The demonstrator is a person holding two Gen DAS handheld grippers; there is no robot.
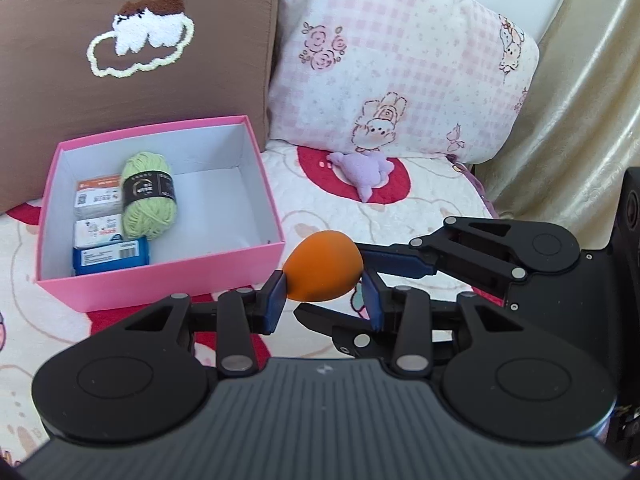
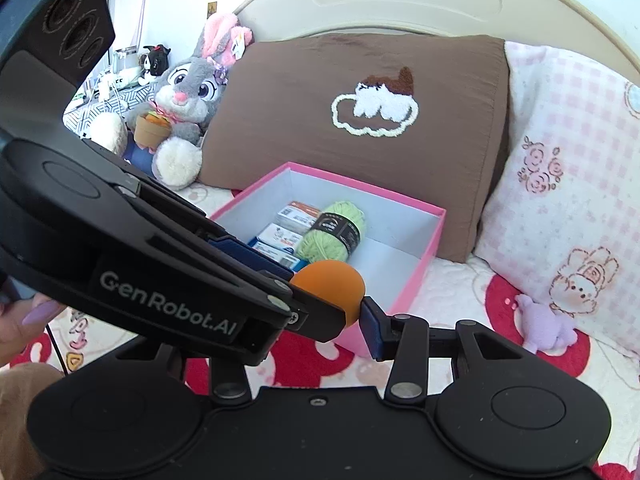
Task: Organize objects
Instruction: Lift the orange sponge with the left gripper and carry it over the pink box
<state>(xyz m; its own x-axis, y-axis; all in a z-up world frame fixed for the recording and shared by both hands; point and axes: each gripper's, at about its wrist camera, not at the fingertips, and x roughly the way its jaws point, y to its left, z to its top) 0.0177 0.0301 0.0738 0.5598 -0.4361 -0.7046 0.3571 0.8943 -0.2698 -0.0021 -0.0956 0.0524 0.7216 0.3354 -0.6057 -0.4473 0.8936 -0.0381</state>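
Observation:
An orange egg-shaped sponge (image 1: 322, 266) hangs above the bedspread, just off the near right corner of an open pink box (image 1: 160, 282). My left gripper (image 1: 324, 285) is shut on it, its blue pads pressing the sponge's left and right sides. My right gripper (image 1: 330, 286) reaches in from the right, with one finger over the sponge and one under it. In the right wrist view the sponge (image 2: 332, 286) rests against that gripper's right pad (image 2: 372, 334). The left gripper's body crosses in front and hides its left finger. The box (image 2: 412, 280) holds green yarn (image 1: 148, 196) and several small cartons.
A small purple plush toy (image 1: 368, 170) lies on the bedspread to the right of the box. Behind it lean a brown pillow (image 1: 132, 40) and a pink checked pillow (image 1: 400, 60). A grey bunny plush (image 2: 188, 96) sits at the far left. A hand (image 2: 24, 320) shows at the left edge.

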